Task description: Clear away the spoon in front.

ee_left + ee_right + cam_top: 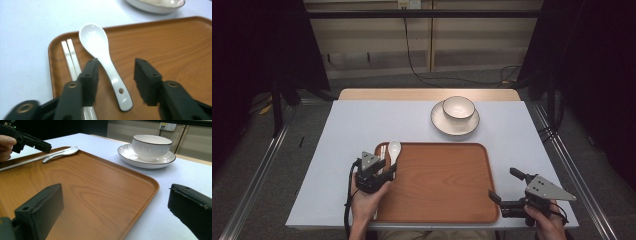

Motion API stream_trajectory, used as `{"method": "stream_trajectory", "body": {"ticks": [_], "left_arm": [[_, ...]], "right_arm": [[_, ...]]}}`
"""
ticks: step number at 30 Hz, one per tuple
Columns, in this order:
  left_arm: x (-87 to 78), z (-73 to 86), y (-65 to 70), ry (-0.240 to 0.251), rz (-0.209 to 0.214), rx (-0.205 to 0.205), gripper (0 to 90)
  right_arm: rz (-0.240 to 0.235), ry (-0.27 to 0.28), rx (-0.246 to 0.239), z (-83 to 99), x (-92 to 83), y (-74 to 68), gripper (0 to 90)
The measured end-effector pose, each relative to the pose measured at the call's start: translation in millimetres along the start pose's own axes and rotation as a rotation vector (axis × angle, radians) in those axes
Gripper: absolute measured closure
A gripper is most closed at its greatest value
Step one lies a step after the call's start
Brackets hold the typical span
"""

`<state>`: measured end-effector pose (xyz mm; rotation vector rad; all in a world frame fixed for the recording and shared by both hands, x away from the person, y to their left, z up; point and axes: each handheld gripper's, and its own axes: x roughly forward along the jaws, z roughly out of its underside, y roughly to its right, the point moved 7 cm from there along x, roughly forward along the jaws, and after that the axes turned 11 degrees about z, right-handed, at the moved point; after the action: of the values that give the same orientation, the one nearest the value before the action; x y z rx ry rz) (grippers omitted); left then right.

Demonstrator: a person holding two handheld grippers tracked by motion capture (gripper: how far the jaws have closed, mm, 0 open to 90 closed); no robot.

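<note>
Fingers point(91, 75) of the left gripper point(116, 80) stand spread with the white spoon's point(105, 62) handle lying loose between them, nothing pinched, so the spoon looks set down at the left edge of the wooden tray point(442, 185), just beside the chopsticks point(71, 60). Over at the near right corner, the right gripper point(115, 207) hangs wide open, holding nothing. Bowl point(458, 107) and plate point(438, 120) sit on the worktop point(362, 120) beyond the tray; I'd say they go next.
</note>
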<state>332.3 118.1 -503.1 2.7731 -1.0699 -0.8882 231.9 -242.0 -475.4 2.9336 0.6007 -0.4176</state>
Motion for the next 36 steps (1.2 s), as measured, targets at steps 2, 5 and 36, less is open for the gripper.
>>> {"method": "stream_trajectory", "body": {"ticks": [2,5,36], "left_arm": [[0.6,-2.4,-0.1,0.019,0.007,0.005,50.7],[2.8,-6.3,1.3,0.034,0.019,0.013,45.7],[58.6,-64.3,33.0,0.043,0.111,0.13,14.0]], "right_arm": [[-0.002,-0.002,0.003,-0.1,-0.2,-0.6,0.0],[-0.002,-0.001,0.003,-0.1,-0.1,-0.5,0.0],[0.0,0.004,0.008,-0.5,-0.1,0.2,0.0]]}}
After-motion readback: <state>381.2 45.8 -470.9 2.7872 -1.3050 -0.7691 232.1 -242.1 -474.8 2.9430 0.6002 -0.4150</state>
